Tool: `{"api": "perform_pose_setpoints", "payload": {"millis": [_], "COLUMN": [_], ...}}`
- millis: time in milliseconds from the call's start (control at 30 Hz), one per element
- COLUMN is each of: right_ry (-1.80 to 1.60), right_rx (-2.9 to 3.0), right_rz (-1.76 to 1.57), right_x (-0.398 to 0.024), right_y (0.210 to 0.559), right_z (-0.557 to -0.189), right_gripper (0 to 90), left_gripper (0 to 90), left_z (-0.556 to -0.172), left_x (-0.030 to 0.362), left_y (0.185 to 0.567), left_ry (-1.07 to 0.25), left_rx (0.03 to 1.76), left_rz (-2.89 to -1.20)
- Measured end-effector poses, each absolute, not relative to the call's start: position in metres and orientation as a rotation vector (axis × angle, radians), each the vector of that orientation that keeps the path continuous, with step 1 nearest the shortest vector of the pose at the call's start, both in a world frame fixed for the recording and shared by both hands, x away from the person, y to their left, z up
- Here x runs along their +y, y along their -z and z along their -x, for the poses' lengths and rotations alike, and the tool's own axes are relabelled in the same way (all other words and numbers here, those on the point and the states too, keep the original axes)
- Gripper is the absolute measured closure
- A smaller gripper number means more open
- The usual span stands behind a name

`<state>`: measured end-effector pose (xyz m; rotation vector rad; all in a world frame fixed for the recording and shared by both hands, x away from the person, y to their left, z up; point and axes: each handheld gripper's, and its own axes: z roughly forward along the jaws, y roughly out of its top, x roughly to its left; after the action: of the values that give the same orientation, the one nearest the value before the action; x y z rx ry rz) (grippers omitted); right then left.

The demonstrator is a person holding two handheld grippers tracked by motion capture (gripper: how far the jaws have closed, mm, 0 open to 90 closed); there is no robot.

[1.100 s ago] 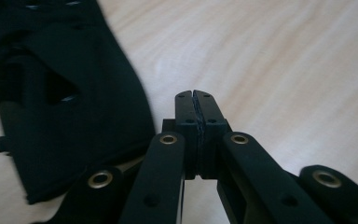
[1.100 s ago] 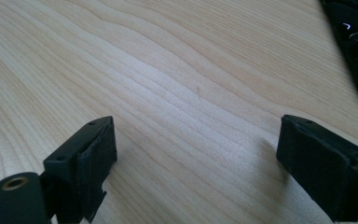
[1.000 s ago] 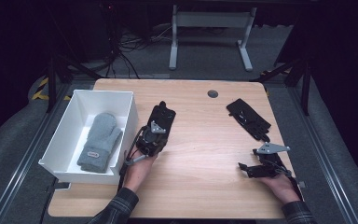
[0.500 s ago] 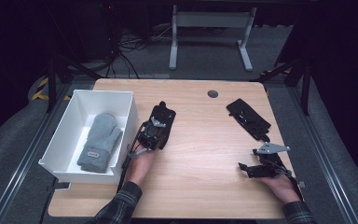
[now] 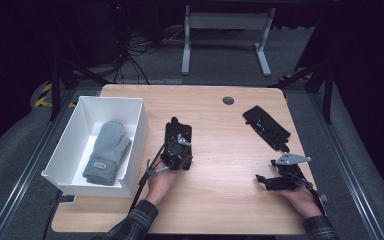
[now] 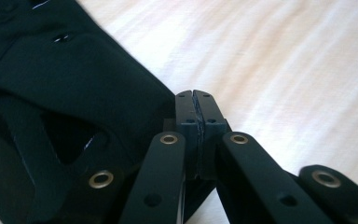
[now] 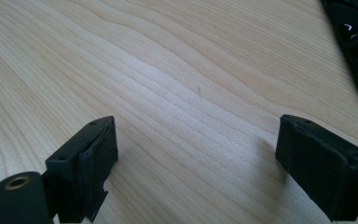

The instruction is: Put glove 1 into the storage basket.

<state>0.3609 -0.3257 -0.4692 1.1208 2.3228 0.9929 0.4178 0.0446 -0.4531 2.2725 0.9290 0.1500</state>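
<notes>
left tongs (image 6: 198,109): jaws pinched shut on the black glove (image 6: 74,93), gripping its edge.
right tongs (image 7: 196,158): jaws wide apart, nothing between them, resting on the table (image 7: 177,70).
step: carry the glove toward the white bin (image 5: 75,150) beside the left tongs; lift high enough to clear the rim.
high view: grey mitten (image 5: 107,152) in the bin; second black glove (image 5: 266,127) beyond the right tongs.
left gripper view: the pinch itself.

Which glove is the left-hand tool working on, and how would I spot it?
Start at the white box on the table's left side; the dark glove lies just right of it, under the left gripper. Unlike the grey knitted mitten inside the box, it is black and lies on bare wood.
</notes>
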Motion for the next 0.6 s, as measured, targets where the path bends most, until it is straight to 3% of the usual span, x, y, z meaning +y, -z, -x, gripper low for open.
{"api": "perform_pose_setpoints", "payload": {"millis": [233,600], "right_ry": [-0.993,-0.995], "right_rx": [2.323,2.323], "right_rz": [-1.12,-1.12], "right_x": [-0.326,-0.326], "right_y": [0.469,0.469], "right_z": [-0.361,-0.361], "right_gripper": [13.2,13.5], "left_gripper": [89.9,89.9], "left_z": [-0.4,-0.411], "left_x": [0.023,0.044], "left_y": [0.453,0.432], "left_ry": [-0.049,-0.139], "left_rx": [0.842,0.873], "left_rz": [-2.294,-2.231]}}
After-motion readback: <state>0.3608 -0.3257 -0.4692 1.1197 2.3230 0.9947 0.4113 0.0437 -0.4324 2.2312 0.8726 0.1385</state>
